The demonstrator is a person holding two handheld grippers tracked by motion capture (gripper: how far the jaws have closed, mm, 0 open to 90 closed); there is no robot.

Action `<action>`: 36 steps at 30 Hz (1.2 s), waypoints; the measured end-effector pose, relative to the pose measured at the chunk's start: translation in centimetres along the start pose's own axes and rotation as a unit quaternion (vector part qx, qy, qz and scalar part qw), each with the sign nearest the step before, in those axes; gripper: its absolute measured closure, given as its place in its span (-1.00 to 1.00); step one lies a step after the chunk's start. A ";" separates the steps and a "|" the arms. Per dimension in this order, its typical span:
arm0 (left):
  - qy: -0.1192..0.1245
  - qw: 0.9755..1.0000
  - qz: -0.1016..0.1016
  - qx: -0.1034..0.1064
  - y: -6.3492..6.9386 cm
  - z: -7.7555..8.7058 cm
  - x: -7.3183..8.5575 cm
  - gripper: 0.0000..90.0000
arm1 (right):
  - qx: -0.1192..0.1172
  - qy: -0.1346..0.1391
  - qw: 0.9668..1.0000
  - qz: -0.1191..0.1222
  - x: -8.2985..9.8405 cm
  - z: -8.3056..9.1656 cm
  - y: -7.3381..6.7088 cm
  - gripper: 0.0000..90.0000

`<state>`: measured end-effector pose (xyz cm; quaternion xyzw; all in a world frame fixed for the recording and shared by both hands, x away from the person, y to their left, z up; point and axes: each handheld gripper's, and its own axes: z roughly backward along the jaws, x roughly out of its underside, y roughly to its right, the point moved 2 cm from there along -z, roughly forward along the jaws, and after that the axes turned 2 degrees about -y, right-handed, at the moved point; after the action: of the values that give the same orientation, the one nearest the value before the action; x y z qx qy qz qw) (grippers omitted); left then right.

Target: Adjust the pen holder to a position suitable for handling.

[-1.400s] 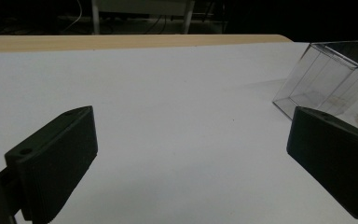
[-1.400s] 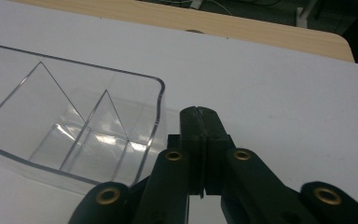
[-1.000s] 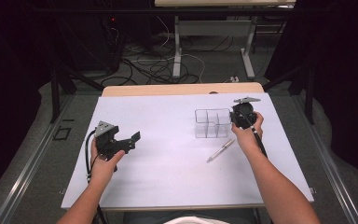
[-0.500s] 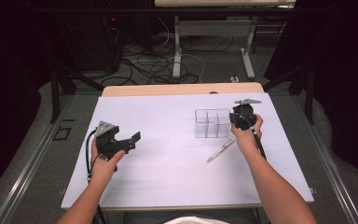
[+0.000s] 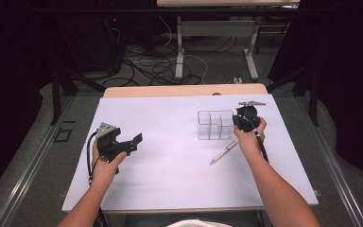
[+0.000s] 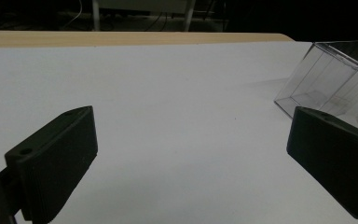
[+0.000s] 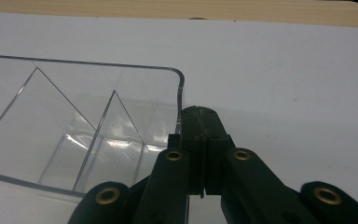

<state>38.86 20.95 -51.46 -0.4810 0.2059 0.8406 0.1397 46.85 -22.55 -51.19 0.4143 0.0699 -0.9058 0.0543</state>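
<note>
Right claw [image 7: 200, 154] closed, jaws pressed together against wall of clear divided box [image 5: 215, 125] near right edge of surface [image 5: 170, 179]. Left claw [image 5: 133, 142] wide open, idle at left side. Pen [image 5: 224, 152] beside box. Advice: push box slowly, low on wall, avoid tipping.

On the tabletop [image 5: 170, 179] the divided box [image 5: 215, 125] stands right of centre, toward the far side. The pen [image 5: 223, 152] lies just near of it, apart from its wall. The right gripper [image 5: 242, 118] sits at the box's right wall — touching it. The left gripper [image 5: 123, 142] hangs well apart, at the left.
</note>
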 end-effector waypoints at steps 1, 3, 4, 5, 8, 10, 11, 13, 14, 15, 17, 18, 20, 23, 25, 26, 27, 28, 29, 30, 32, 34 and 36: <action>0.000 1.000 0.000 0.000 0.0 0.0 0.0 -0.96 | -0.001 0.000 1.000 -0.002 0.0 0.0 0.0 1.00; -0.001 1.000 0.000 0.000 0.0 0.0 0.0 -0.96 | 0.001 0.001 1.000 -0.002 0.0 0.0 -0.1 1.00; -0.002 1.000 0.000 0.000 -0.1 0.0 0.0 -0.96 | 0.002 0.001 1.000 -0.004 0.0 0.0 -0.1 1.00; -0.002 1.000 0.000 -0.001 -0.1 0.0 0.0 -0.96 | -0.001 0.001 1.000 -0.007 0.0 0.0 -0.1 1.00; -0.002 1.000 0.001 -0.001 -0.1 0.0 0.0 -0.96 | -0.003 0.002 1.000 -0.009 0.1 0.0 -0.3 1.00; -0.002 1.000 0.000 -0.001 -0.1 0.0 0.0 -0.96 | -0.003 0.004 1.000 -0.009 0.1 -0.1 -0.5 1.00; -0.002 1.000 0.000 -0.001 -0.1 0.0 0.0 -0.96 | -0.003 0.004 1.000 -0.010 0.1 -0.1 -0.6 1.00; 0.000 1.000 0.002 -0.001 0.0 0.0 0.0 -0.96 | -0.003 0.003 1.000 -0.009 0.1 -0.1 -0.7 1.00; 0.000 1.000 0.002 -0.001 0.0 0.0 0.0 -0.96 | -0.003 0.003 1.000 -0.011 0.1 -0.1 -0.9 1.00; -0.001 1.000 0.000 -0.001 -0.1 0.0 0.0 -0.96 | -0.003 0.004 1.000 -0.011 0.1 -0.1 -1.0 1.00; 0.002 1.000 0.006 -0.001 0.0 0.0 0.0 -0.96 | -0.006 0.003 1.000 -0.015 0.2 -0.1 -1.2 1.00; 0.002 1.000 0.006 -0.001 0.0 0.0 0.0 -0.96 | -0.008 0.003 1.000 -0.019 0.2 -0.1 -1.2 1.00; 0.002 1.000 0.007 -0.001 0.0 0.0 0.0 -0.96 | -0.010 0.002 1.000 -0.024 0.2 -0.1 -1.5 1.00; 0.002 1.000 0.005 -0.001 0.0 0.0 0.0 -0.96 | -0.010 0.001 1.000 -0.022 0.3 -0.1 -1.9 1.00; -0.001 1.000 0.000 -0.001 -0.1 0.0 0.0 -0.96 | -0.010 0.002 1.000 -0.024 0.3 -0.1 -2.2 1.00; -0.002 1.000 0.000 -0.001 0.0 0.0 0.0 -0.96 | -0.014 0.000 0.999 -0.032 0.3 -0.2 -2.5 1.00; -0.001 1.000 0.001 -0.001 0.0 0.0 0.0 -0.96 | -0.015 0.001 0.999 -0.030 0.3 -0.2 -2.6 1.00; -0.001 1.000 0.001 -0.001 0.0 0.0 0.0 -0.96 | -0.016 0.001 0.999 -0.030 0.3 -0.2 -2.8 1.00; -0.003 1.000 0.000 -0.001 0.0 0.0 0.0 -0.96 | -0.017 0.001 0.999 -0.029 0.3 -0.3 -3.1 1.00; -0.003 1.000 0.000 0.000 0.0 0.0 0.0 -0.96 | -0.021 0.000 0.999 -0.032 0.3 -0.3 -3.4 1.00; -0.004 1.000 0.000 -0.001 0.0 0.0 0.0 -0.96 | -0.027 0.000 0.999 -0.029 0.4 -0.4 -3.9 1.00; -0.004 1.000 0.000 -0.001 0.0 0.0 0.0 -0.96 | -0.033 0.000 0.999 -0.025 0.4 -0.5 -4.5 1.00; -0.004 1.000 0.000 -0.001 0.0 0.0 0.0 -0.96 | -0.038 0.000 0.999 -0.025 0.4 -0.6 -5.2 1.00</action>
<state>38.90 20.96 -51.50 -0.4774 0.2048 0.8429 0.1403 46.22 -17.36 -51.45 0.4099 0.1147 -0.9036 0.0472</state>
